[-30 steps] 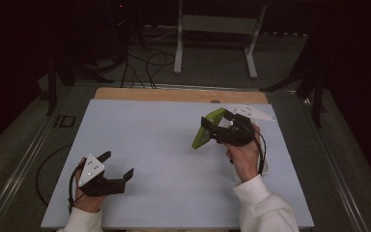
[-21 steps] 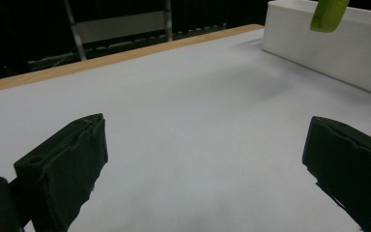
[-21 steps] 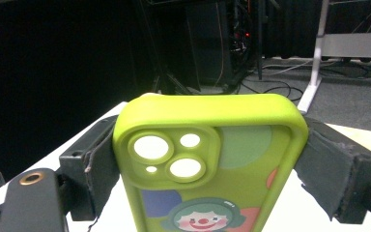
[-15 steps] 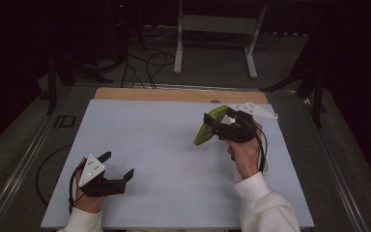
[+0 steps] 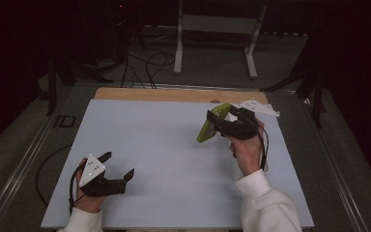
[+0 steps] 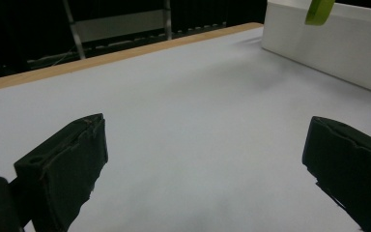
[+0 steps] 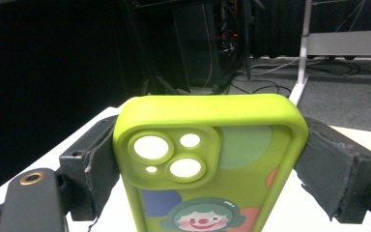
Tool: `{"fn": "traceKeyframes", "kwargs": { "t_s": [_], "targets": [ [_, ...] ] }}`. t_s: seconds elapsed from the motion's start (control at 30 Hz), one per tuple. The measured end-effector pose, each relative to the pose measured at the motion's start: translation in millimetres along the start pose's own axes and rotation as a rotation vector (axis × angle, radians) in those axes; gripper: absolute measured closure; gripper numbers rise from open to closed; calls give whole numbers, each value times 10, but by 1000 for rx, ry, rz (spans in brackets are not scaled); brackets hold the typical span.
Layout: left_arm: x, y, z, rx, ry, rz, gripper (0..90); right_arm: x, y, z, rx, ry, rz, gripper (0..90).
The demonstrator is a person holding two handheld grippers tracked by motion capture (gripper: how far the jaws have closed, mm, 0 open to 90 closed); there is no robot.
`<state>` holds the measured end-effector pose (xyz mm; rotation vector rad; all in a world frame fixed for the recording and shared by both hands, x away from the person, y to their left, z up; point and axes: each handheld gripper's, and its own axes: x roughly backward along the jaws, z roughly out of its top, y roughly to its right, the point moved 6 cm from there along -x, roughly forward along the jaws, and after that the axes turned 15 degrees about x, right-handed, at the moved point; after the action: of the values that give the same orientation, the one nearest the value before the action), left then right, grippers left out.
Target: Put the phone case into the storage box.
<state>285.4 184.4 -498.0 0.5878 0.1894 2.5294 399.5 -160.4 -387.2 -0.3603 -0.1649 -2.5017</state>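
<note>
Clamping phone case [image 5: 211, 123] in R gripper [image 5: 221, 124] nr far edge | L gripper [image 5: 118, 167] fingers apart, open table [image 5: 164, 145] ahead

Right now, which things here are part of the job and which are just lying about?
In the job:
- green phone case, clamped between the jaws of the right hand-held gripper, held above the table
- left hand-held gripper, open, low over the white table top

Just lying about:
- white box at the far right
- metal stand and cables on the floor
</note>
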Motion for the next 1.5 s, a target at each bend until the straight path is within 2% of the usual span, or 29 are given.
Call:
{"fn": "traceKeyframes", "kwargs": {
  "t_s": [0.8, 1.5],
  "targets": [
    [-9, 7, -5, 6, -2, -5, 25, -61, 180, -21, 5, -12, -58, 158],
    [-9, 14, -5, 1, -2, -7, 25, -60, 341, 42, -3, -6, -110, 158]
  ]
}}
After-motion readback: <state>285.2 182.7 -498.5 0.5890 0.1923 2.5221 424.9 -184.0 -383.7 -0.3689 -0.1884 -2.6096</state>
